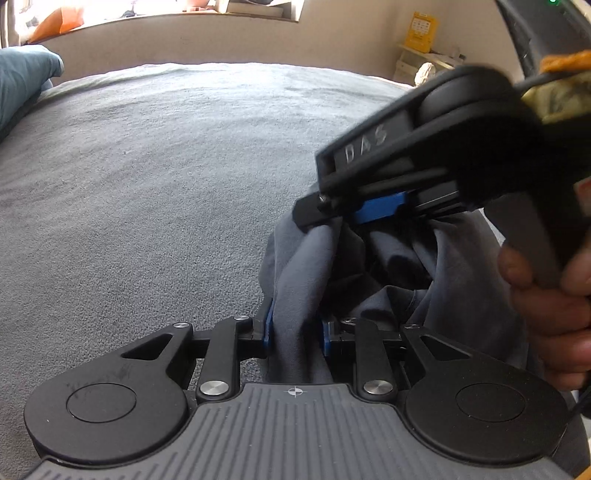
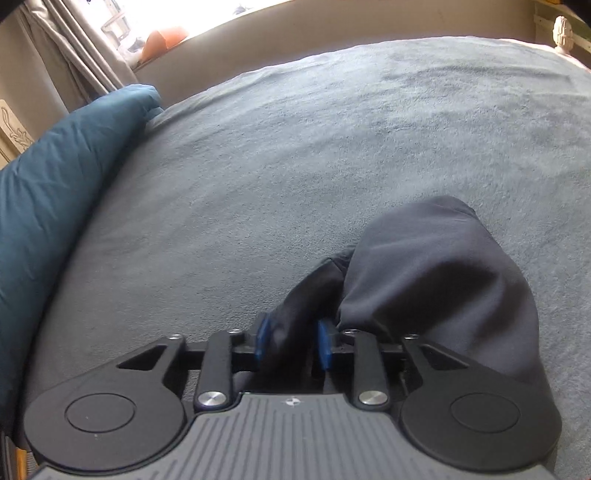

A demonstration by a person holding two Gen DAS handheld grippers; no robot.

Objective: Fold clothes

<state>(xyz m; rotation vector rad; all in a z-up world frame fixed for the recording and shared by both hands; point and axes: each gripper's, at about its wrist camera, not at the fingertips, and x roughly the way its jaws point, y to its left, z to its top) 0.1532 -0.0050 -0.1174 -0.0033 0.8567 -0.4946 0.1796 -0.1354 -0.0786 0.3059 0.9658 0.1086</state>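
Observation:
A dark grey garment (image 1: 306, 266) lies bunched on the bed, and both grippers hold it up. In the left wrist view my left gripper (image 1: 297, 332) is shut on a fold of it, the cloth pinched between the blue pads. My right gripper (image 1: 340, 216) comes in from the upper right just beyond, its tips pressed into the same garment. In the right wrist view the right gripper (image 2: 293, 341) is shut on a dark fold, and the rest of the garment (image 2: 424, 266) humps up to the right of the fingers.
A grey fleece blanket (image 1: 147, 166) covers the bed (image 2: 295, 147). A teal pillow (image 2: 55, 192) lies along the left edge. A person's hand (image 1: 546, 295) grips the right tool's handle. Behind the bed are a wall, a window sill and a shelf with a yellow box (image 1: 421, 31).

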